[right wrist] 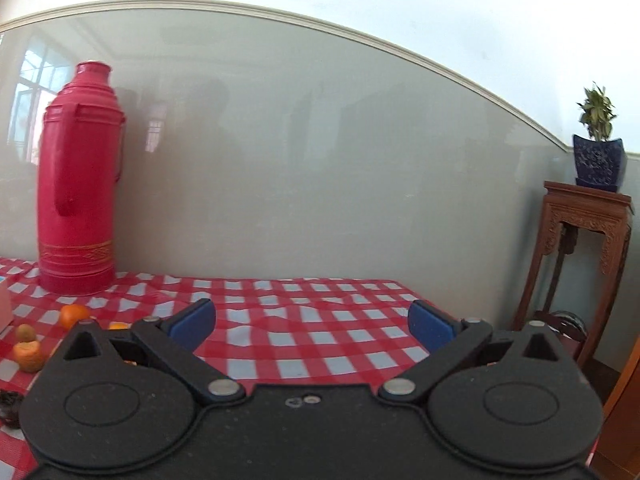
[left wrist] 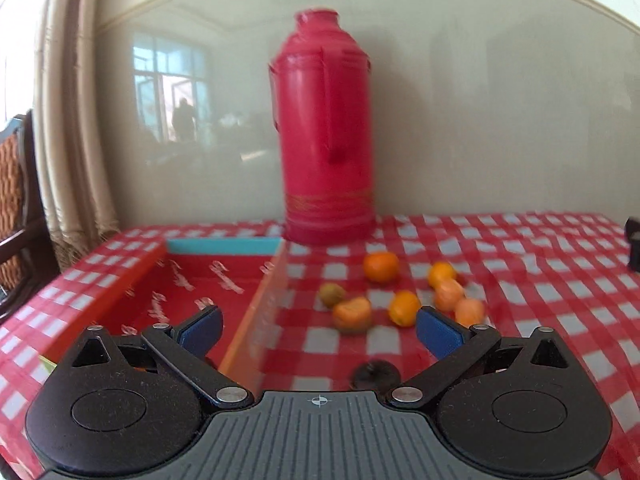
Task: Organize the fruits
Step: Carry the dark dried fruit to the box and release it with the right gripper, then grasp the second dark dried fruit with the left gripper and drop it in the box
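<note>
Several small oranges point(left wrist: 381, 266) and one greenish-brown fruit point(left wrist: 331, 294) lie loose on the red checked tablecloth point(left wrist: 520, 280), right of an open red box point(left wrist: 208, 280) with orange walls and a teal far edge. My left gripper point(left wrist: 318, 330) is open and empty, hovering over the box's right wall, just short of the fruits. My right gripper point(right wrist: 312, 326) is open and empty over bare cloth, with an orange point(right wrist: 74, 316), a greenish fruit point(right wrist: 26, 333) and another orange point(right wrist: 28, 356) at its far left.
A tall red thermos point(left wrist: 326, 132) stands at the back by the wall, also in the right wrist view point(right wrist: 78, 184). A small dark object point(left wrist: 374, 374) lies near my left gripper. A wooden stand point(right wrist: 580, 264) with a potted plant point(right wrist: 598, 140) is off the table's right end.
</note>
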A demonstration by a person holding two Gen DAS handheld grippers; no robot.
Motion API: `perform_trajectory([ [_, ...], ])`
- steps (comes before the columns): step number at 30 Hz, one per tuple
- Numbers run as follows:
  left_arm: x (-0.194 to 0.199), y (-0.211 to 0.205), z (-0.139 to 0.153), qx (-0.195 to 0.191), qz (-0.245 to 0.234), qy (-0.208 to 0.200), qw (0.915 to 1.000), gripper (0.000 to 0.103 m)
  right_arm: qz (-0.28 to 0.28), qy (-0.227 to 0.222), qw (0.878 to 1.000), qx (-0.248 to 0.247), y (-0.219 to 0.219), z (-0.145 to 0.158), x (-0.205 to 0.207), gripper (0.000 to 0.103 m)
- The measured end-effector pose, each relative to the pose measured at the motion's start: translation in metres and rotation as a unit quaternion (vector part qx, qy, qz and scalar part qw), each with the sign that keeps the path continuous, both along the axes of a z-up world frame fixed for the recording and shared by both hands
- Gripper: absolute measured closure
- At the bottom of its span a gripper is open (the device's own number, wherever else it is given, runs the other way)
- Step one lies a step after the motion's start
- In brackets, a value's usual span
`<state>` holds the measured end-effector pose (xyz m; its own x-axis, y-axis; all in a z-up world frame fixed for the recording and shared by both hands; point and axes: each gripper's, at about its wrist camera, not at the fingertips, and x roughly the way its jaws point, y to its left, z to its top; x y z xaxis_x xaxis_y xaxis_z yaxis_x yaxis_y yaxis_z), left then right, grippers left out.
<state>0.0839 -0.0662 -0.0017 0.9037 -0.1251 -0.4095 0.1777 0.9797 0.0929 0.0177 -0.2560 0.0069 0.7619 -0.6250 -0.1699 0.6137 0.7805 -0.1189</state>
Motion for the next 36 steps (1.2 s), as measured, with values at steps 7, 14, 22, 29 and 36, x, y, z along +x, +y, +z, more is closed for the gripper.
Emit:
perform_trajectory([
  [7,0.022,-0.019,-0.024,0.009,-0.012,0.075,0.9971,0.027,-0.011,0.001,0.999,0.047,-0.021,-0.003,-0.005,0.006],
  [14,0.039,-0.027,-0.042,0.006,-0.019,0.122,0.9923,0.05,0.004,-0.007,0.997,0.075,-0.024,-0.001,-0.013,0.006],
  [22,0.039,-0.032,-0.044,0.009,-0.031,0.122,0.992,0.064,0.012,-0.005,0.996,0.083,-0.022,-0.002,-0.009,0.006],
  [29,0.016,-0.029,-0.021,0.045,0.002,0.02,0.9988,0.064,0.026,-0.006,0.995,0.097,-0.022,-0.003,-0.009,0.006],
  [36,0.019,0.011,0.0,0.049,0.127,-0.037,0.9899,0.064,0.057,0.002,0.993,0.102,-0.011,-0.005,-0.003,0.006],
])
